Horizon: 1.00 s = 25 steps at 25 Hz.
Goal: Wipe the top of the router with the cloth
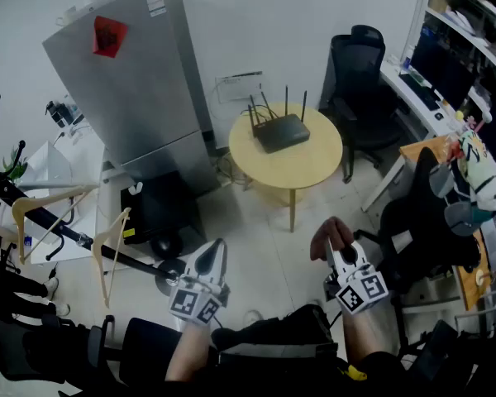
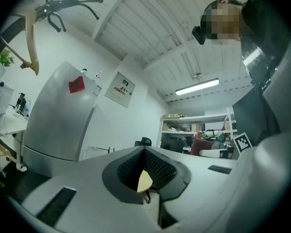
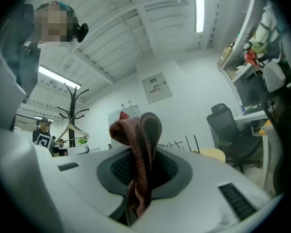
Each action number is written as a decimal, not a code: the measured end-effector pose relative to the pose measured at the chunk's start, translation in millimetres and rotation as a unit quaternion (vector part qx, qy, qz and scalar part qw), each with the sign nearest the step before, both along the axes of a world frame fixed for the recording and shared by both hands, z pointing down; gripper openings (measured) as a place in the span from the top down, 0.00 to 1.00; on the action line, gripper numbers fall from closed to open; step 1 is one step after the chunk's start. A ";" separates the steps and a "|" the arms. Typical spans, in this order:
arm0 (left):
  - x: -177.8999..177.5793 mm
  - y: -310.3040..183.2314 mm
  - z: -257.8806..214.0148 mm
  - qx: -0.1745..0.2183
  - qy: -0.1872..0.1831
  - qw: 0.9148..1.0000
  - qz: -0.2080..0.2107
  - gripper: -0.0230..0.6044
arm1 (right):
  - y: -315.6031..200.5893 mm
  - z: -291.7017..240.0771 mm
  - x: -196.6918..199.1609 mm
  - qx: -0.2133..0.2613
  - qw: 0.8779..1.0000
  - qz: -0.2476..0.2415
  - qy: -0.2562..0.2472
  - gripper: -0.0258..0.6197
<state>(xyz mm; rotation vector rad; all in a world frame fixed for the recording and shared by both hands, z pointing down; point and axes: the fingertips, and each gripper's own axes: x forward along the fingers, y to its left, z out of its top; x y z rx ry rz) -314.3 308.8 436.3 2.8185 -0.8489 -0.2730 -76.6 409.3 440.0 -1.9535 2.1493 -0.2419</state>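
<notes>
Item, nearest: left tongs (image 1: 212, 259), held low at the left of the head view on a bare forearm, white jaws pressed together with nothing caught between them; through the small notch at their tips the left gripper view shows only a sliver of yellow worktop. Item, alongside and apart from it: right tongs (image 1: 341, 259), marker cube toward the person, jaws pinching a reddish-brown cloth (image 3: 138, 144); the cloth is clamped near its lower end, and a folded loop of it stands up above the jaw pads and leans to the left in the right gripper view. Neither pair of tongs touches any furniture; both hang over pale floor tiles (image 1: 264, 230). Item, left of the person: a dark coat stand (image 1: 62, 230) lying at a slant across the head view, with wooden hangers (image 1: 107, 251) on it. Item, farther out, centre: a round yellow worktop (image 1: 314, 168) on a single leg, carrying a black router (image 1: 280, 131) with four thin antennas raised at its back edge; the router sits toward the far left of the top, well apart from the cloth and from both tongs. Item, behind and left of the worktop: a grey refrigerator (image 1: 140, 89) with a red sticker (image 1: 109, 35) on its upper door. Item, behind and right: a black office chair (image 1: 360, 81) drawn up beside a white desk (image 1: 413, 98) along the right wall.
</notes>
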 end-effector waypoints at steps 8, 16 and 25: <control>55.7 -12.2 12.4 0.007 0.000 1.000 -0.025 0.97 | -30.0 18.0 58.5 -0.003 1.000 -0.030 -0.003 0.87; 162.2 -46.0 -10.0 0.036 0.019 0.995 -0.095 0.97 | -87.3 -11.6 150.7 0.025 0.994 -0.099 0.025 0.87; 213.5 -51.8 -10.5 0.029 -0.004 0.992 -0.121 0.97 | -117.3 6.4 194.6 0.007 0.995 -0.102 0.019 0.87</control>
